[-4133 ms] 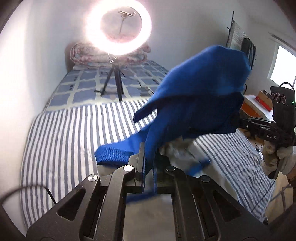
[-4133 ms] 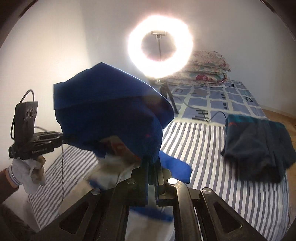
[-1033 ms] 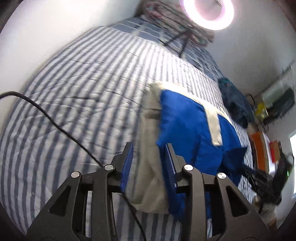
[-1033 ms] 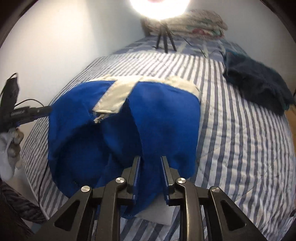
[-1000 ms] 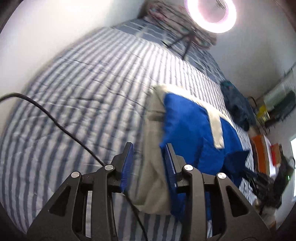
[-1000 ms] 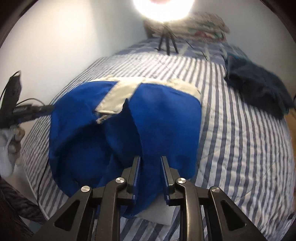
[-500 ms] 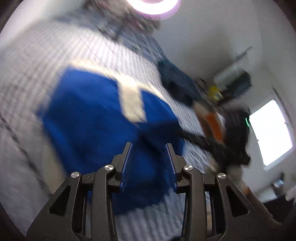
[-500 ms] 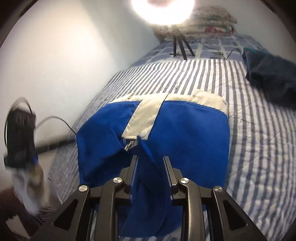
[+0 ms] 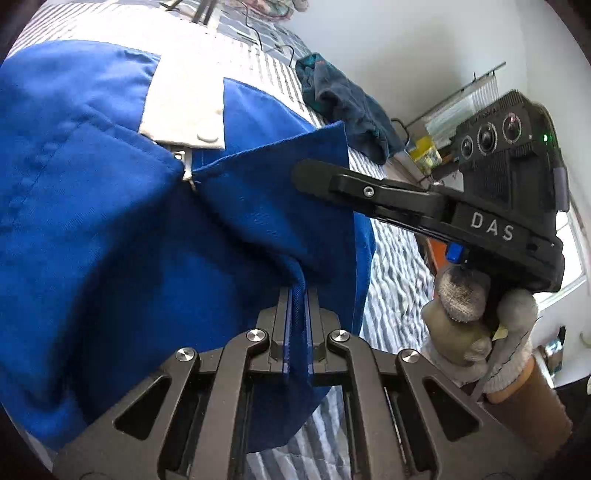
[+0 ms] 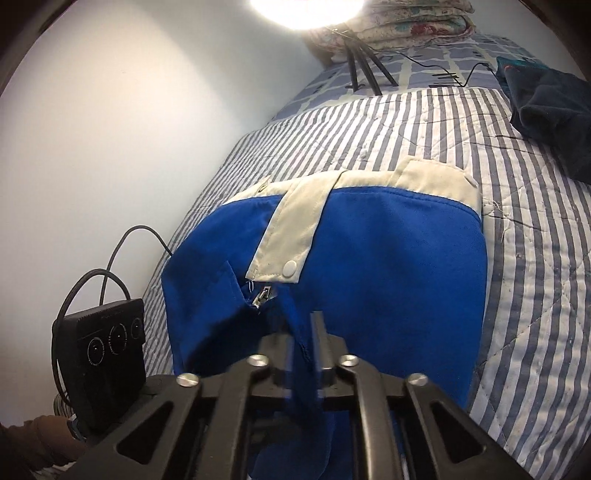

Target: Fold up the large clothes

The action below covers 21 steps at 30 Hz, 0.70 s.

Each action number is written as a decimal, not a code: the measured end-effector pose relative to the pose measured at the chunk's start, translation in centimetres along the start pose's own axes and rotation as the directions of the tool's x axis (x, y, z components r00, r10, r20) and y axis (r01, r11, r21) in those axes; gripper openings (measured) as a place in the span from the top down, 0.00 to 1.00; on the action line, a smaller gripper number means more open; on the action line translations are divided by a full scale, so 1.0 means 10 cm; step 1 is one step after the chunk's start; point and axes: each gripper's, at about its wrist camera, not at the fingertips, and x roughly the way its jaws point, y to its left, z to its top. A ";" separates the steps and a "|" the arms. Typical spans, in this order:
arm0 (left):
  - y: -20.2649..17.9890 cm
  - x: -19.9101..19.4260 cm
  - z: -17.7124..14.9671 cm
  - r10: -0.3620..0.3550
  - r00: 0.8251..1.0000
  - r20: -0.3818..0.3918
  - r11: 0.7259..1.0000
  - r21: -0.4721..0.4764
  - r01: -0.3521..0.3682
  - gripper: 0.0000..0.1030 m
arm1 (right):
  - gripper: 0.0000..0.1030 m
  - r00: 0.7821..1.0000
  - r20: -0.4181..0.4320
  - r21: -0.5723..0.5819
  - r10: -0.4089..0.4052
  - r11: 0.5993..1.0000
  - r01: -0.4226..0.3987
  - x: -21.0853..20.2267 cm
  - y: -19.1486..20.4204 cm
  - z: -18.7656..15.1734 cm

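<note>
A blue jacket with a cream placket and hem lies on the striped bed; it also shows in the right wrist view. My left gripper is shut on a blue collar flap of the jacket near the zip. My right gripper is nearly shut with a blue edge of the jacket between its fingers. In the left wrist view the right gripper lies flat across the raised flap.
A dark teal garment lies at the bed's far right, also in the left wrist view. A ring light tripod and folded quilts stand at the head of the bed. A white wall runs along the left.
Both grippers were open over the laid-out jacket a second ago. Both have since moved in at the collar near the zip and closed on blue fabric, side by side.
</note>
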 end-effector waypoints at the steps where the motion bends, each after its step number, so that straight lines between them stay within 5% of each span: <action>1: -0.01 -0.03 -0.03 -0.010 1.000 0.014 1.000 0.008 0.010 0.98 | 1.00 1.000 0.017 -0.017 -0.014 1.000 0.014 -0.01 0.03 0.01; 3: -0.05 -0.13 -0.08 0.003 0.999 0.039 0.999 0.048 -0.005 0.98 | 1.00 0.997 0.055 -0.043 -0.053 0.998 0.055 -0.02 0.03 0.02; 7: 0.01 -0.13 -0.07 0.018 0.999 -0.029 0.999 0.049 -0.017 0.98 | 0.99 0.983 0.014 -0.015 -0.182 0.983 0.182 0.16 -0.10 -0.04; 10: 0.01 -0.38 -0.01 0.021 0.999 -0.038 0.998 0.063 -0.019 0.97 | 0.87 0.967 0.071 -0.034 -0.243 0.969 0.246 0.02 -0.05 -0.07; 12: 0.03 -0.68 0.09 0.044 0.999 0.012 0.995 0.085 -0.044 0.89 | 0.86 0.950 0.108 -0.047 -0.294 0.953 0.300 -0.09 -0.03 -0.08; 15: 0.18 -1.17 0.28 0.093 0.989 0.118 0.994 0.054 -0.100 0.87 | 0.82 0.948 0.179 -0.050 -0.264 0.960 0.277 -0.28 0.00 -0.07; 17: 0.32 -1.54 0.42 0.123 0.974 0.193 0.992 -0.004 -0.124 0.87 | 0.80 0.938 0.202 -0.071 -0.283 0.951 0.302 -0.35 0.02 -0.03; 21: 0.51 -2.37 0.69 0.224 0.905 0.361 0.974 -0.088 -0.207 0.86 | 0.77 0.933 0.217 -0.106 -0.287 0.943 0.315 -0.47 0.05 0.10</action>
